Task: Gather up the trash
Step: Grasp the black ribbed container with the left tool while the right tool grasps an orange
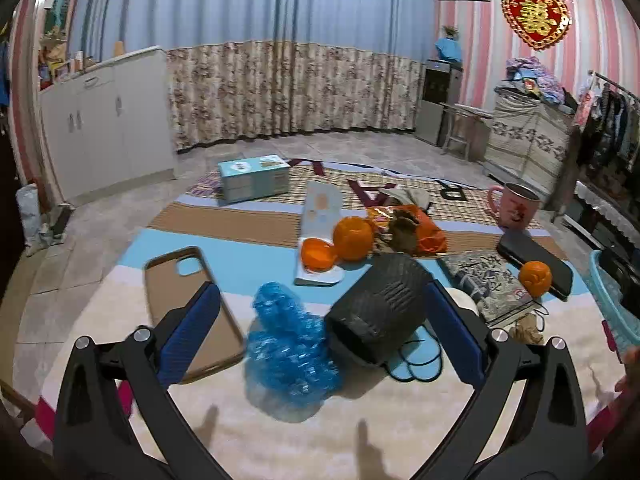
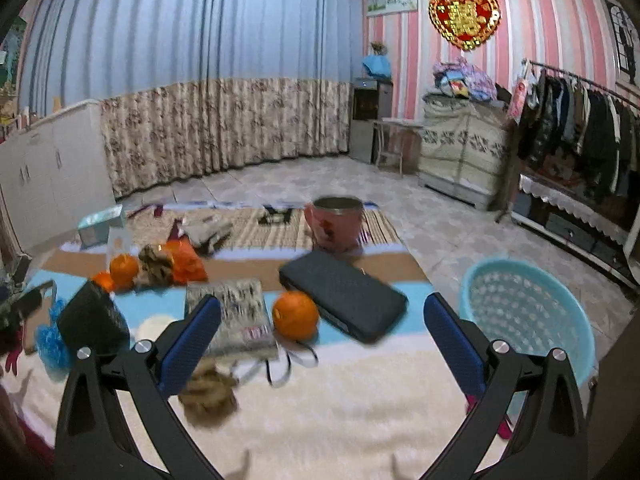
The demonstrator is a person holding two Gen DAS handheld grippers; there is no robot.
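Note:
In the left wrist view my left gripper (image 1: 322, 332) is open above a striped cloth. A crumpled blue plastic wrap (image 1: 292, 344) and a black ribbed cup (image 1: 380, 312) lying on its side sit between its fingers. An orange snack wrapper (image 1: 420, 232) and a piece of orange peel (image 1: 318, 254) lie further back. My right gripper (image 2: 322, 340) is open too, with nothing held. A crumpled brown paper wad (image 2: 210, 394) lies by its left finger (image 2: 192, 340). The light blue basket (image 2: 528, 316) stands on the floor just beyond its right finger (image 2: 452, 340).
The cloth also carries a phone case (image 1: 192, 308), whole oranges (image 1: 354, 238) (image 2: 296, 314), a black flat case (image 2: 344, 294), a patterned packet (image 2: 232, 316), a pink mug (image 2: 336, 222) and a tissue box (image 1: 254, 178). Black loops (image 2: 288, 360) trail near the packet. A clothes rack (image 2: 580, 120) stands at right.

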